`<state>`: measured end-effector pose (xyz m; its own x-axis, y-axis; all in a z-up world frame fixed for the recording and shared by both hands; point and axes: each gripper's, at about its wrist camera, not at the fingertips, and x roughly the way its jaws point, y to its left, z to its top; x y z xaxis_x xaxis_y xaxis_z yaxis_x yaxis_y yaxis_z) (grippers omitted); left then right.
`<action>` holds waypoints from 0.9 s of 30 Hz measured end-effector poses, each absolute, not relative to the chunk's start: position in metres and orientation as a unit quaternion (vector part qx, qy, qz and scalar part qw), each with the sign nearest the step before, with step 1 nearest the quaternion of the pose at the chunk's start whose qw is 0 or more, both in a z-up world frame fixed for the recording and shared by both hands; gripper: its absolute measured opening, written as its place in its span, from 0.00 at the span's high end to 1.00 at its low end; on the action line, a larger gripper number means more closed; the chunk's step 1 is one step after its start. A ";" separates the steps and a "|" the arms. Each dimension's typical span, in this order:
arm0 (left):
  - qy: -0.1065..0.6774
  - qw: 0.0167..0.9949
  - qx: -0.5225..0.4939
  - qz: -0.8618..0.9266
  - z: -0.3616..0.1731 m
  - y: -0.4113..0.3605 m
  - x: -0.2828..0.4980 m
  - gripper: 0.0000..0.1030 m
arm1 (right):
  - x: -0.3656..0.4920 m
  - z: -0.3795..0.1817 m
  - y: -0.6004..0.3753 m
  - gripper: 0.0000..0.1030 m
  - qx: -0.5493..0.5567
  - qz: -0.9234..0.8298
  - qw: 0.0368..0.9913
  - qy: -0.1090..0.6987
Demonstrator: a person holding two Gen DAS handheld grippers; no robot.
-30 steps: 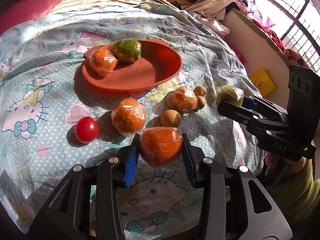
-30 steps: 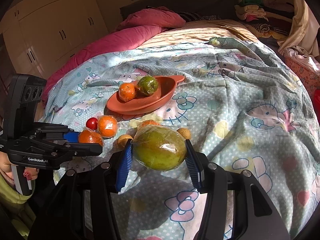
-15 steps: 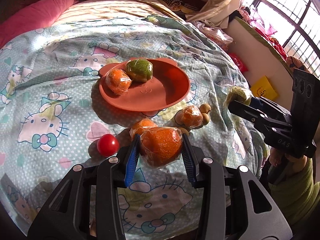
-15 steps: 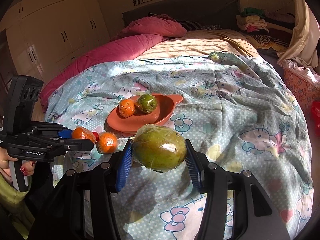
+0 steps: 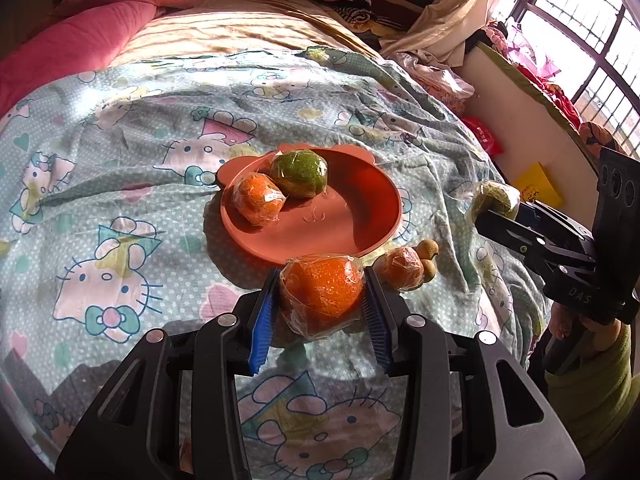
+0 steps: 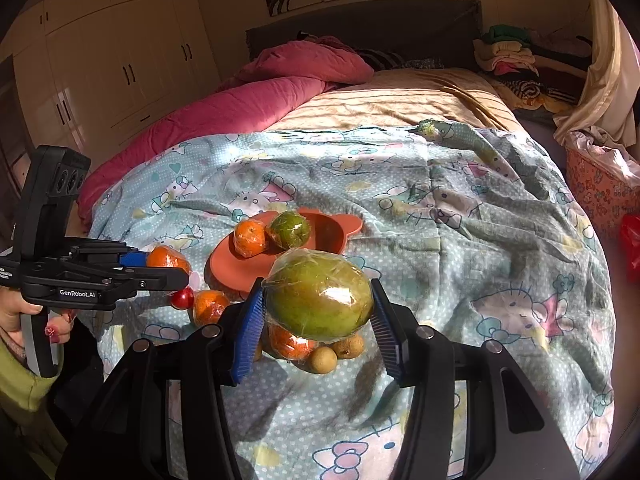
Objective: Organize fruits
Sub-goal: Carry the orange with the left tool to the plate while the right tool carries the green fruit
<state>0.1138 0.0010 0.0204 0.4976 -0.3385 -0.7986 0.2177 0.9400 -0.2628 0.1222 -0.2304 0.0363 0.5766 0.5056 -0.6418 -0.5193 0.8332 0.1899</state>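
My left gripper (image 5: pixel 322 300) clamps an orange (image 5: pixel 322 294); plate (image 5: pixel 360 236) just beyond, nearer than from right gripper (image 6: pixel 318 312), clamping mango (image 6: pixel 320 300)

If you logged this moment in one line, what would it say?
left gripper: holds plastic-wrapped orange | right gripper: holds wrapped green mango | orange plate: two wrapped fruits

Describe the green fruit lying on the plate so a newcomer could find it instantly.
On the cartoon-print bedspread sits a round terracotta-orange plate. On its far side lies a round green plastic-wrapped fruit, touching a smaller wrapped orange. It is the only green fruit on the plate.
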 end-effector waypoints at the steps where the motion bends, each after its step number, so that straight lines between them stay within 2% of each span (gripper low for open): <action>1: 0.475 0.863 -0.064 -0.160 0.021 0.001 0.116 0.69 | 0.124 0.037 -0.230 0.52 -0.011 0.288 0.888 0.357; 27: 0.487 0.858 -0.072 -0.147 0.003 0.003 0.159 0.69 | 0.165 0.039 -0.199 0.52 -0.026 0.313 0.879 0.358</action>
